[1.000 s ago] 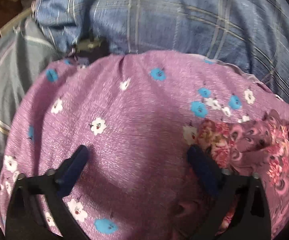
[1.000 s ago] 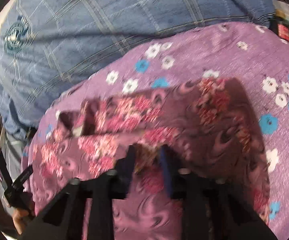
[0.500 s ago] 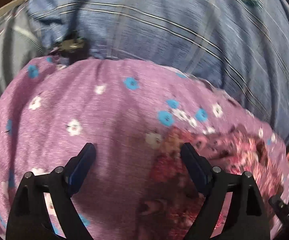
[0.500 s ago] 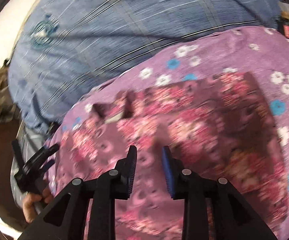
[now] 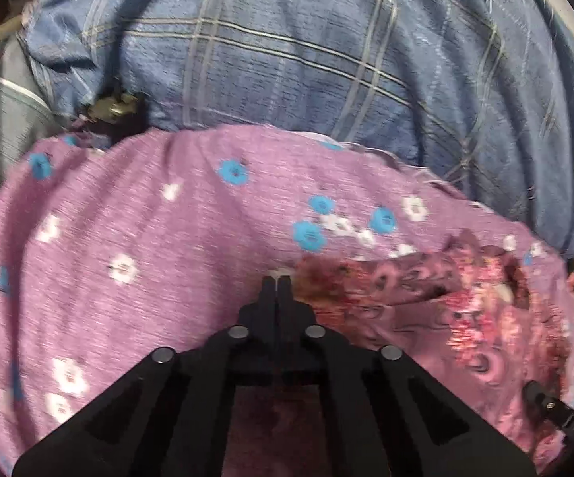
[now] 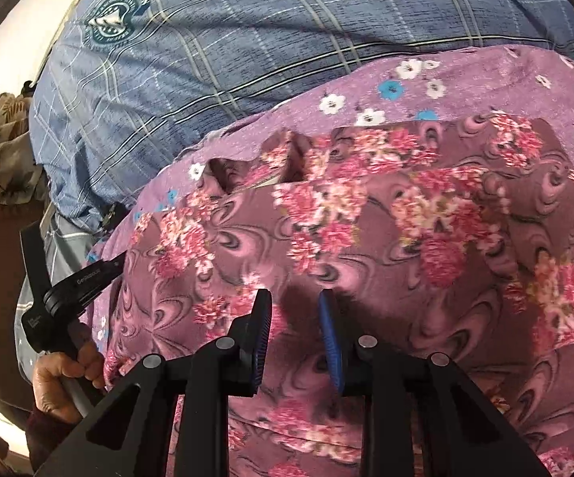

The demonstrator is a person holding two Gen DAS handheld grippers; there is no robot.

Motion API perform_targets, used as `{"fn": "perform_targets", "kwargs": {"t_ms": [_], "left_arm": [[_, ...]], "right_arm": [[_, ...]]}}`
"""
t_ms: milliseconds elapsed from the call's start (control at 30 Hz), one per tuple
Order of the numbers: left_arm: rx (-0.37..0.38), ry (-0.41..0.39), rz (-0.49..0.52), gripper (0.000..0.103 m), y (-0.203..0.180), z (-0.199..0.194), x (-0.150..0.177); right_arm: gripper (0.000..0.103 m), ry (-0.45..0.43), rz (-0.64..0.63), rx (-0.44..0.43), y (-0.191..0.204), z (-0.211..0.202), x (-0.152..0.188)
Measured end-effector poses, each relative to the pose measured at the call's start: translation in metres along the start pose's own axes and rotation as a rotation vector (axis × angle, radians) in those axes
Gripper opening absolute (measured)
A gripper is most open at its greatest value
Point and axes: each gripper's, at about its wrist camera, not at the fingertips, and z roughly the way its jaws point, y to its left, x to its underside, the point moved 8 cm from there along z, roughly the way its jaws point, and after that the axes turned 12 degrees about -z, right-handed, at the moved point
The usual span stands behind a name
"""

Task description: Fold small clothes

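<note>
A maroon garment with pink flowers (image 6: 386, 230) lies spread on a purple flowered sheet (image 6: 466, 75). In the left wrist view the garment (image 5: 426, 302) sits to the right, and my left gripper (image 5: 277, 280) is shut on its near-left corner, where a white scrap shows at the tips. The right wrist view shows that gripper (image 6: 120, 260) at the garment's left edge, held by a hand (image 6: 64, 381). My right gripper (image 6: 294, 298) hovers over the middle of the garment. Its jaws are closing, a narrow gap remains, and no cloth is pinched between the blue pads (image 6: 328, 330).
A blue plaid cloth (image 6: 247, 39) with a round green badge (image 6: 114, 20) lies beyond the sheet. A grey striped cloth (image 5: 0, 119) shows at the left. A leaf-print fabric (image 6: 0, 151) bunches at the far left edge.
The left gripper's jaws have snapped shut at the garment's corner. The right gripper has slid across the garment with its jaws slightly parted.
</note>
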Motion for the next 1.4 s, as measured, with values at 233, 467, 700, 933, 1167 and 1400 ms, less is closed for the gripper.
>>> {"fn": "perform_targets", "kwargs": {"t_ms": [233,467,700,933,1167,1400], "left_arm": [[0.012,0.028,0.042,0.01,-0.001,-0.022,0.006],[-0.012,-0.073,0.219,0.07,0.017,-0.11,0.064],[-0.049,-0.007,0.232,0.072,0.086,-0.174,0.149],[0.01,0.186,0.148,0.072,0.119,-0.194,0.248],[0.081,0.197,0.147,0.045,0.119,-0.209,0.279],[0.061,0.201,0.169,0.062,0.126,-0.2,0.291]], "right_arm": [[0.033,0.027,0.002,0.022,-0.013,-0.038,0.012],[0.067,-0.038,-0.005,0.019,-0.032,-0.126,0.058],[0.067,-0.06,0.049,0.028,-0.065,-0.192,0.121],[0.067,-0.023,0.162,-0.034,-0.093,-0.213,0.187],[0.067,0.037,0.173,-0.013,-0.101,-0.206,0.23],[0.067,0.08,0.119,-0.003,-0.092,-0.193,0.245]]}}
